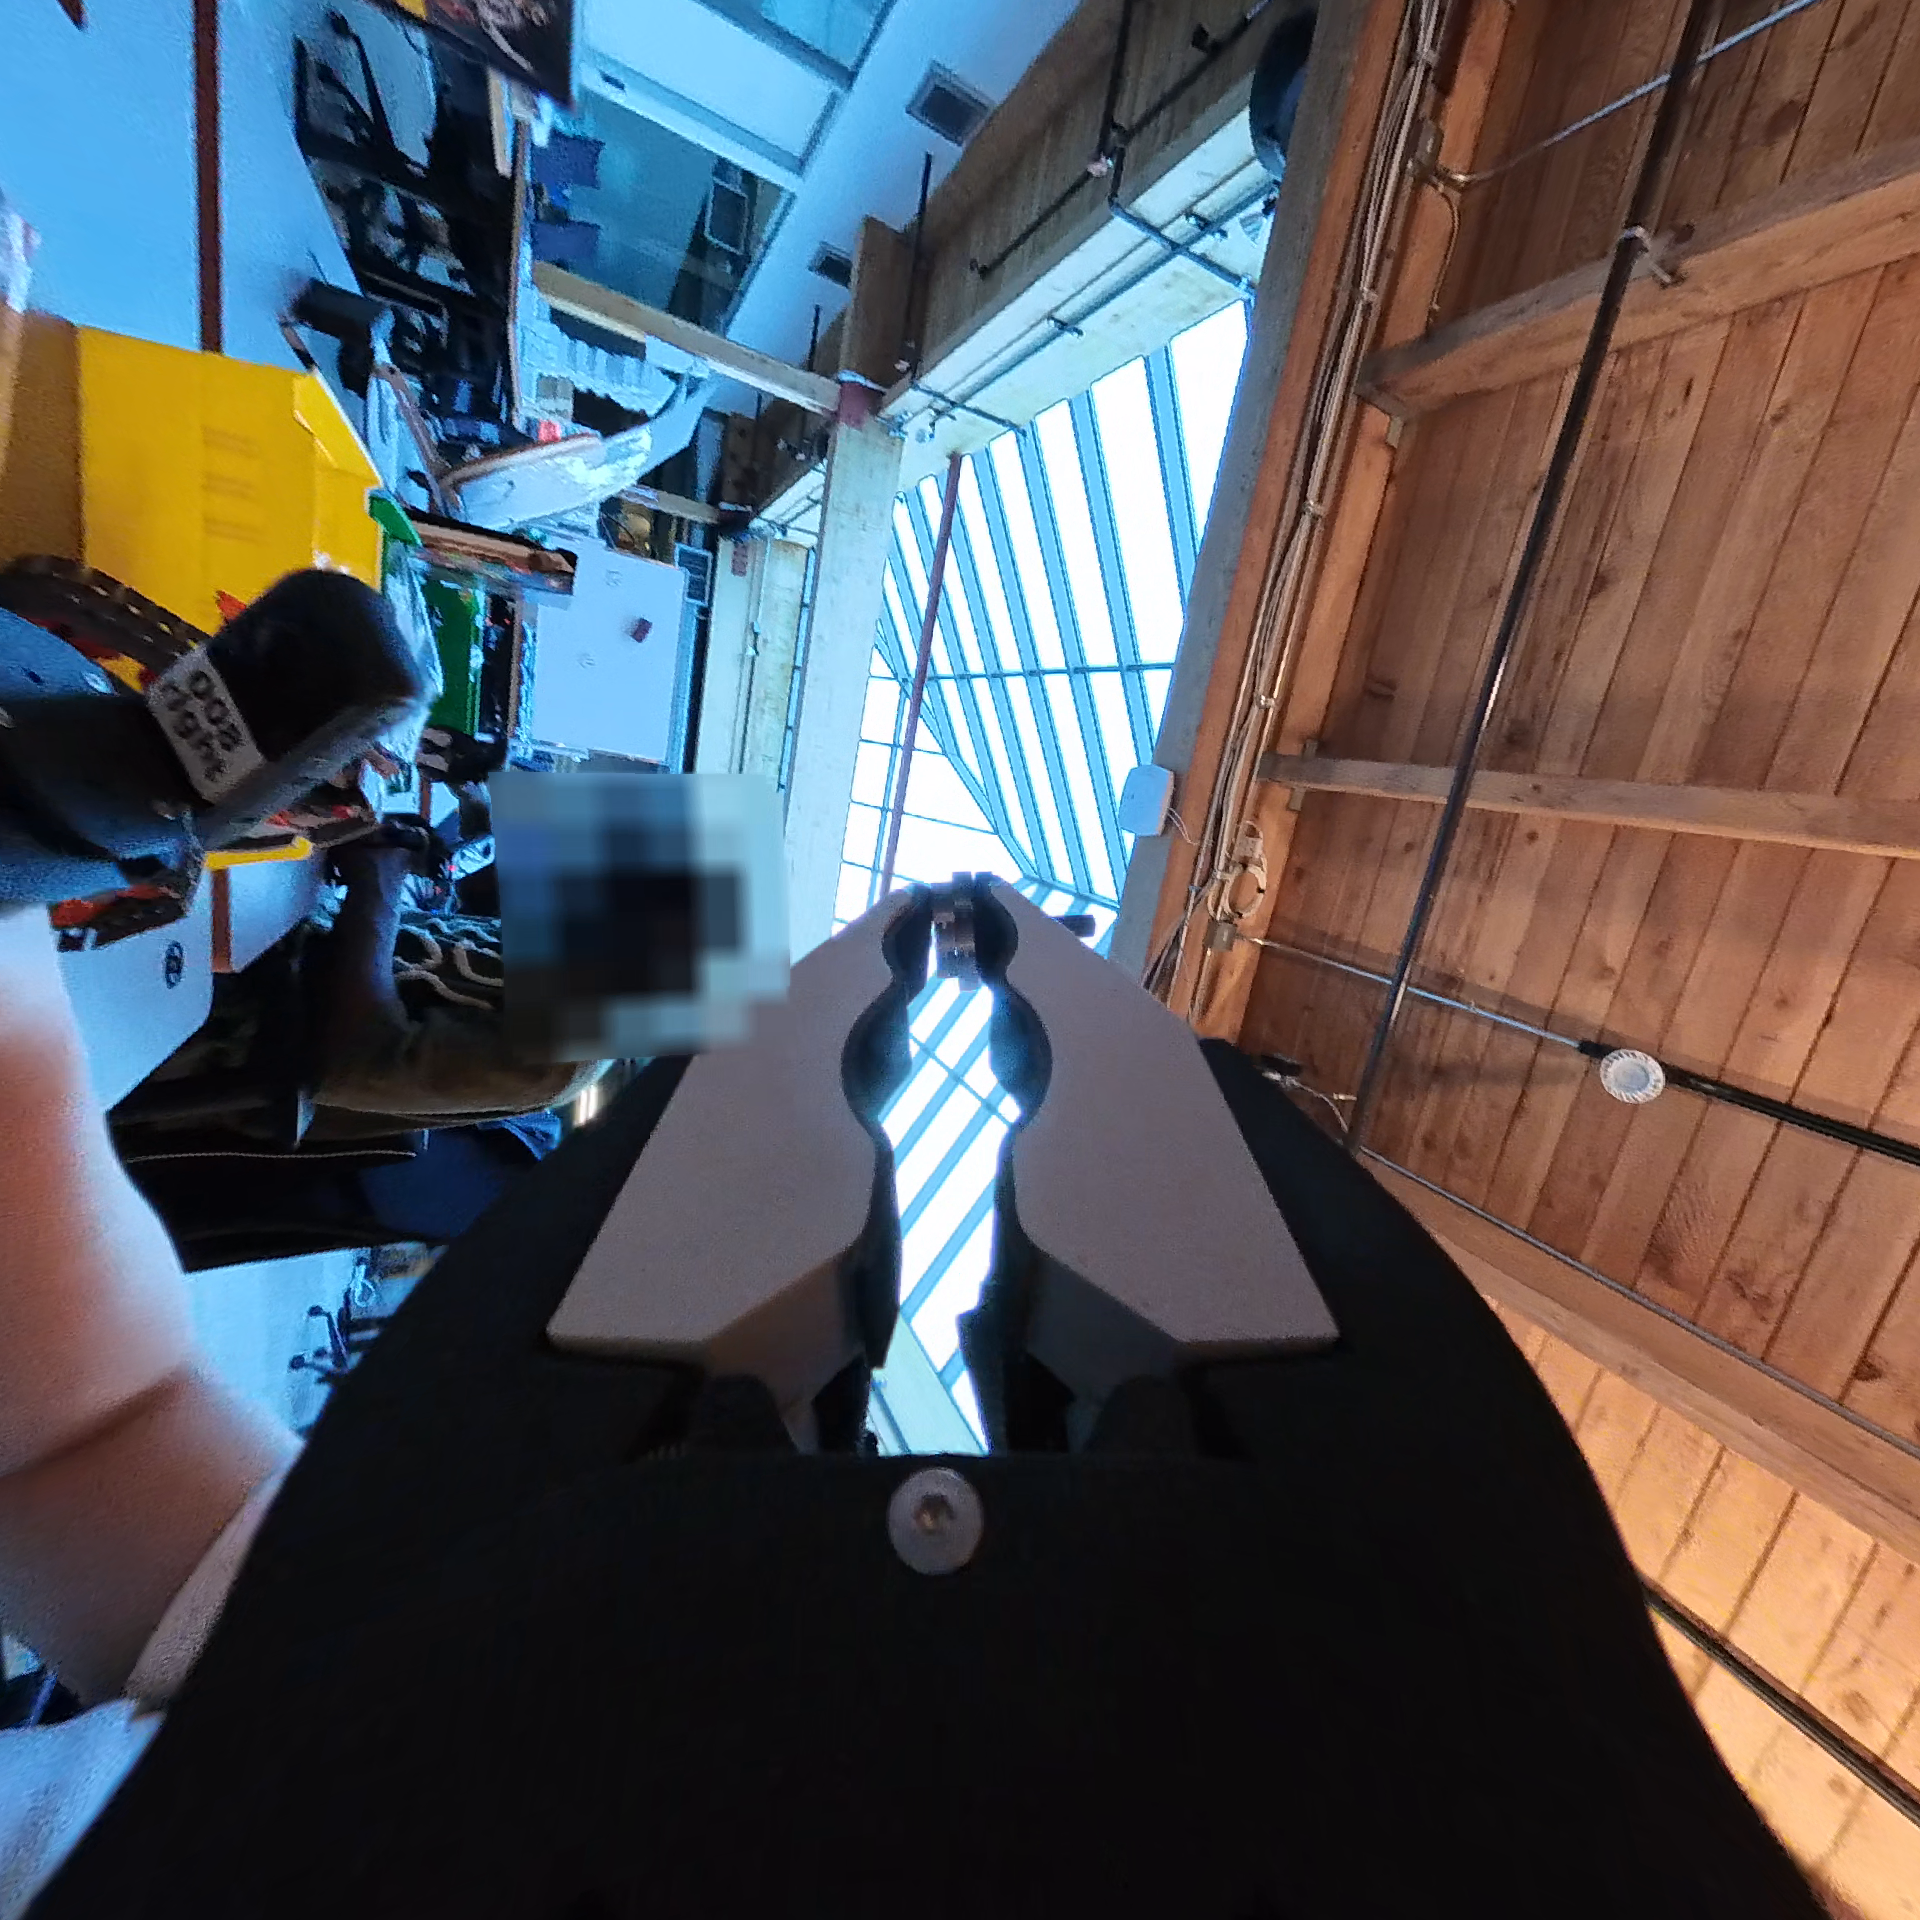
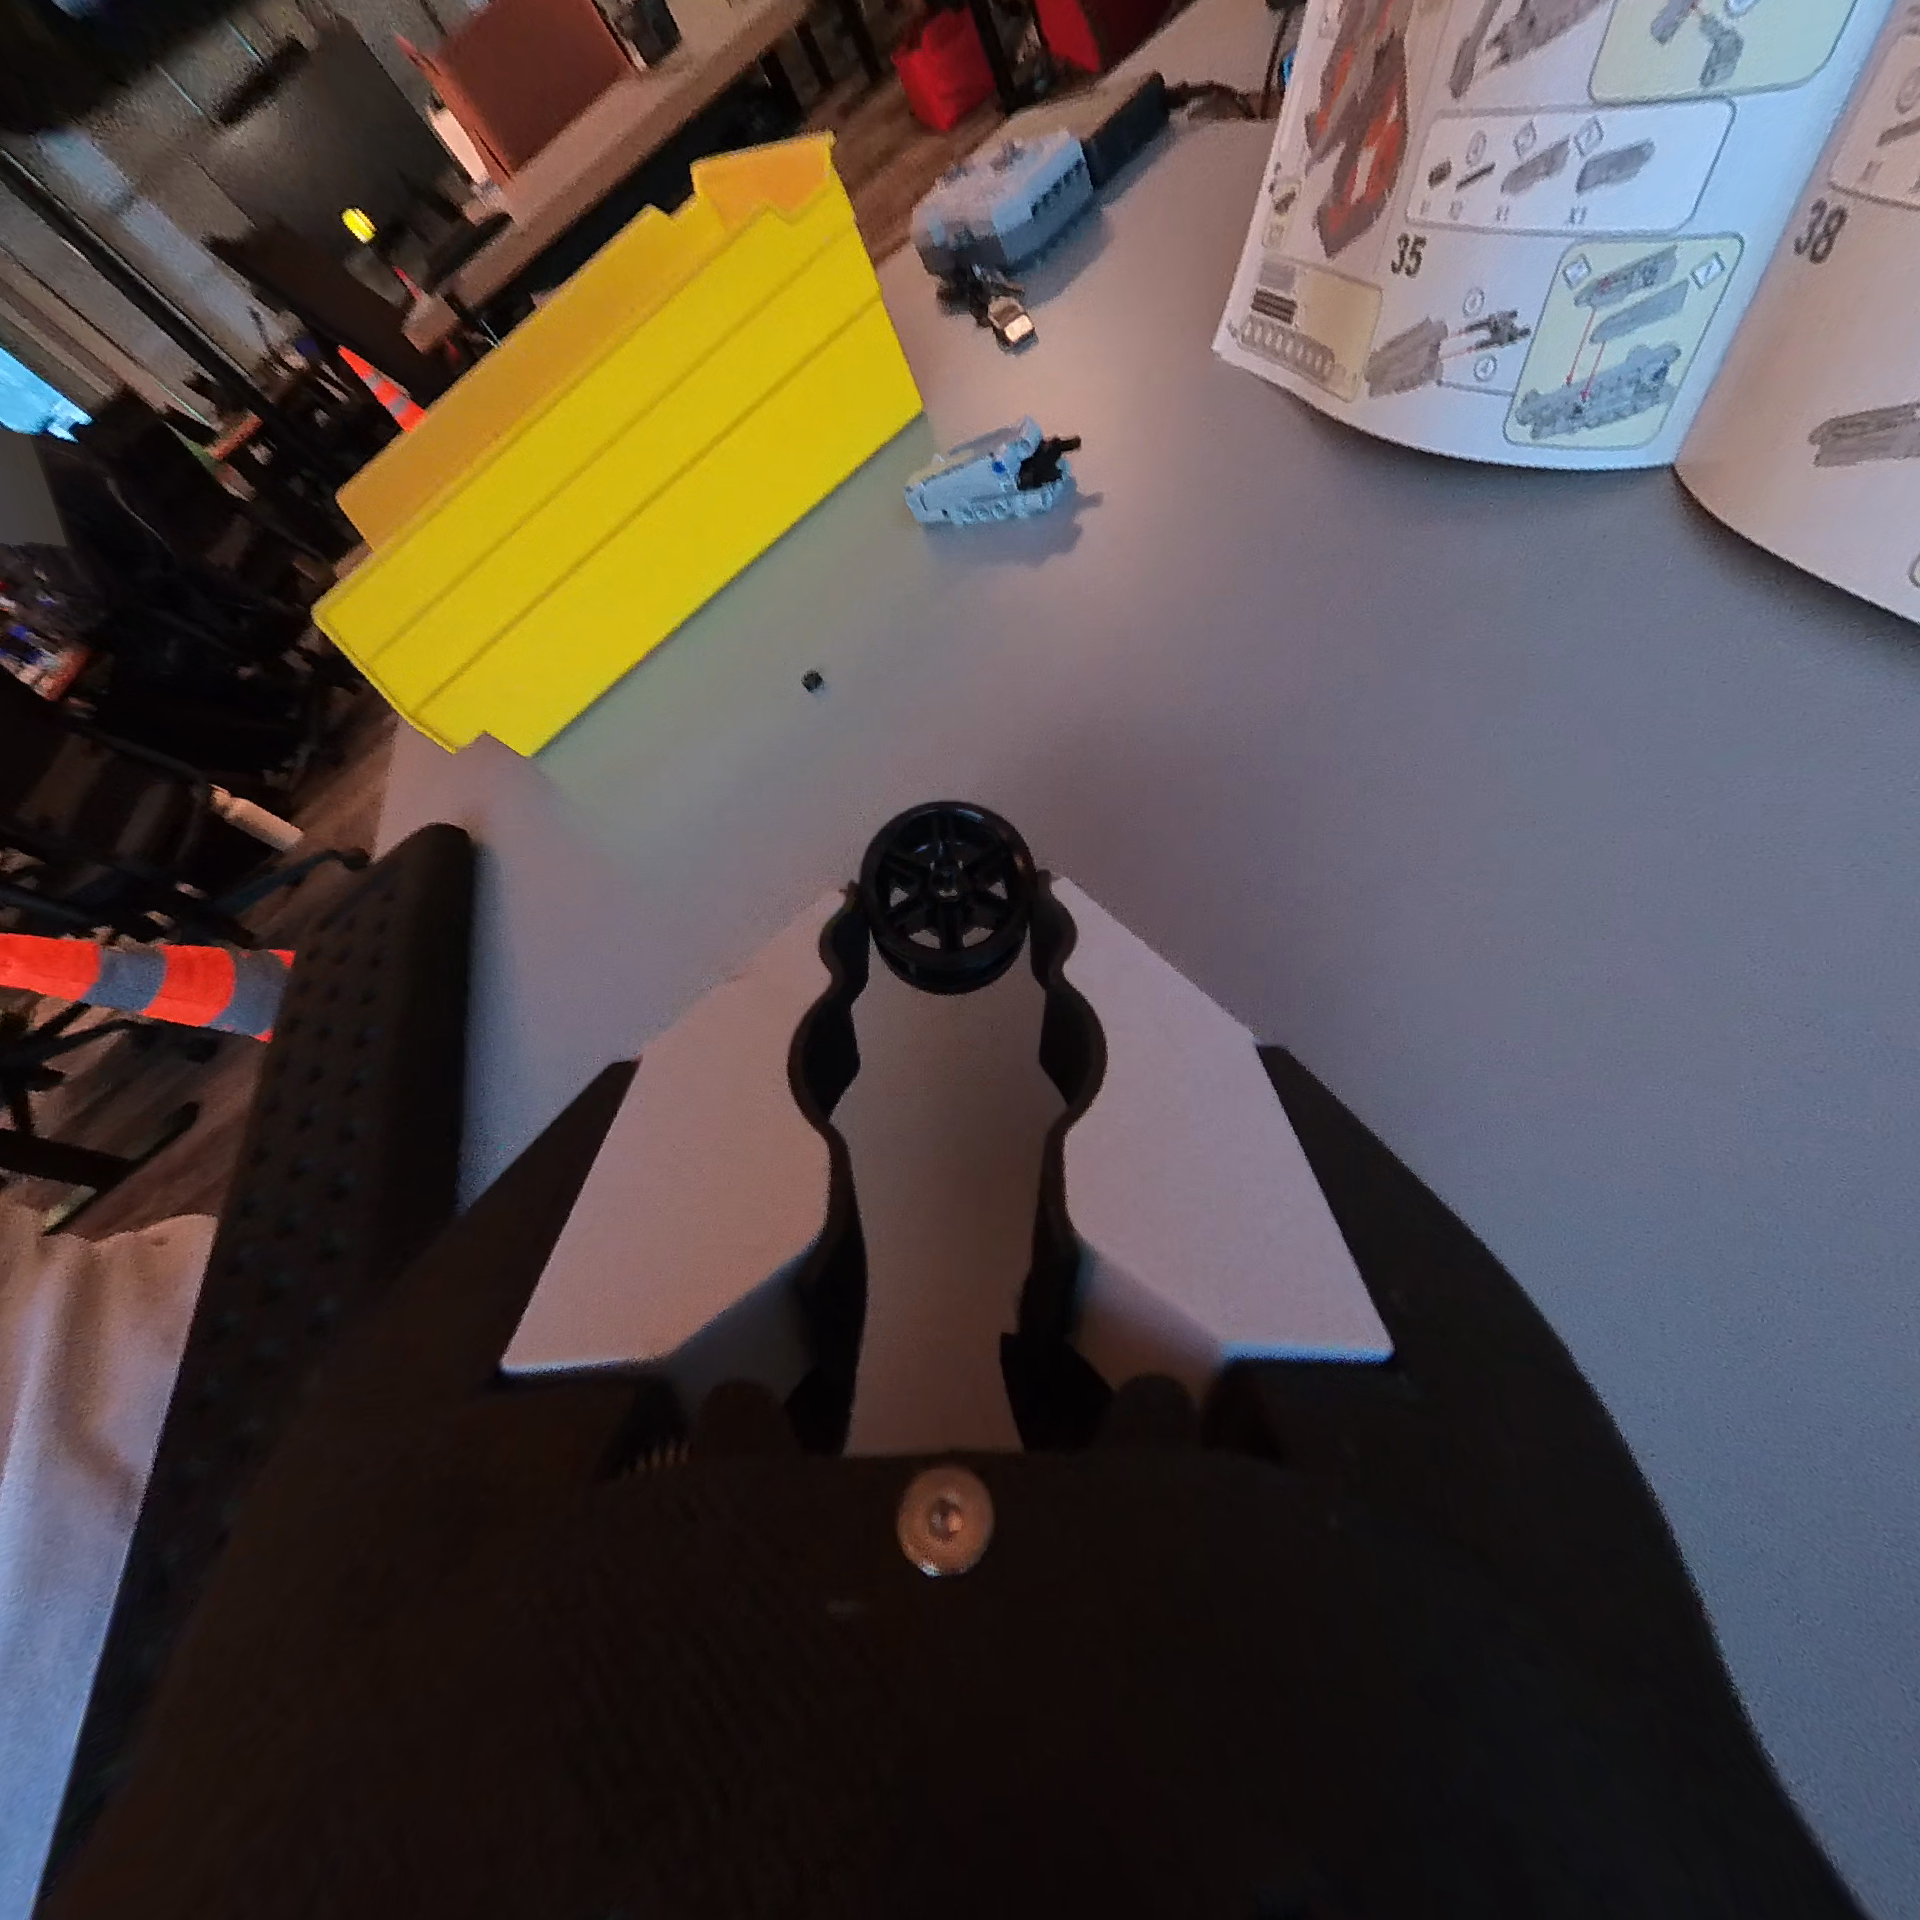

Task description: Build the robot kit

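Note:
My right gripper (image 2: 948,904) is shut on a black spoked toy wheel (image 2: 948,902), held at the fingertips above a grey table (image 2: 1351,779). My left gripper (image 1: 956,925) is raised and turned on its side, pointing toward windows and a wooden ceiling. It is shut on a small grey-and-black building piece (image 1: 954,935) pinched at the tips. The other gripper (image 1: 260,696), with a label on it, shows at the left of the left wrist view beside a blurred tracked toy model (image 1: 94,623).
A yellow bin (image 2: 634,468) stands on the table at the left, also in the left wrist view (image 1: 208,457). A small grey brick assembly (image 2: 987,483), a larger grey block (image 2: 1003,208), a tiny black piece (image 2: 812,682) and an open instruction booklet (image 2: 1558,229) lie on the table. A person sits beyond (image 1: 416,1039). About 25 centimetres separates my left fingertips from my right. To reach the small grey brick assembly (image 2: 987,483) in a straight line is about 20 centimetres for my right fingers, about 30 centimetres for my left.

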### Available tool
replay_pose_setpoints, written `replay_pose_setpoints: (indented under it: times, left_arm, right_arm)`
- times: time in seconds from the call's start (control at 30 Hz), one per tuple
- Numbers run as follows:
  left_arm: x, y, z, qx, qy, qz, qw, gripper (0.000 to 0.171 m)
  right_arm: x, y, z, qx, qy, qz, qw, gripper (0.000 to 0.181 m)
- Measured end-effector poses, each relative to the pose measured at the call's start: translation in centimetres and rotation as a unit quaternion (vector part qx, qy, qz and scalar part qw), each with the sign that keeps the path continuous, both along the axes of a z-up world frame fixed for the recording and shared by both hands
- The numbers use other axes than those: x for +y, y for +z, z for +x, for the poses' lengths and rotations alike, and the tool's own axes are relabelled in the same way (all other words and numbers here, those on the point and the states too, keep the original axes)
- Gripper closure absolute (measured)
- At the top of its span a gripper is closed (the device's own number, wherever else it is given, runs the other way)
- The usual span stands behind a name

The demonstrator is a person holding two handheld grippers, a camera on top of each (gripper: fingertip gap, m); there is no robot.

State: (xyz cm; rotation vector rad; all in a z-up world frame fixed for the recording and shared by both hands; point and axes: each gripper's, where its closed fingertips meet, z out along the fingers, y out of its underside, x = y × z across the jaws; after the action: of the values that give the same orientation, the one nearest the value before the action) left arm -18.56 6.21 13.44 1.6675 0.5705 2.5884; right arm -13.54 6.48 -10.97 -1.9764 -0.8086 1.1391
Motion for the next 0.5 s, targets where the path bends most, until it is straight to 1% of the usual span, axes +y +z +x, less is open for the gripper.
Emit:
replay_pose_setpoints:
  times: [0.17,0.5]
  left_arm:
    - [-1.5,1.0,0.4,-0.025,-0.033,0.004,0.999,0.166]
    - [-4.7,3.5,1.1,-0.093,-0.106,0.025,0.990,0.167]
  right_arm:
    - [-0.1,-1.5,0.3,-0.045,0.001,-0.009,0.999,0.151]
    - [-0.1,-2.5,0.6,-0.069,0.004,-0.022,0.997,0.151]
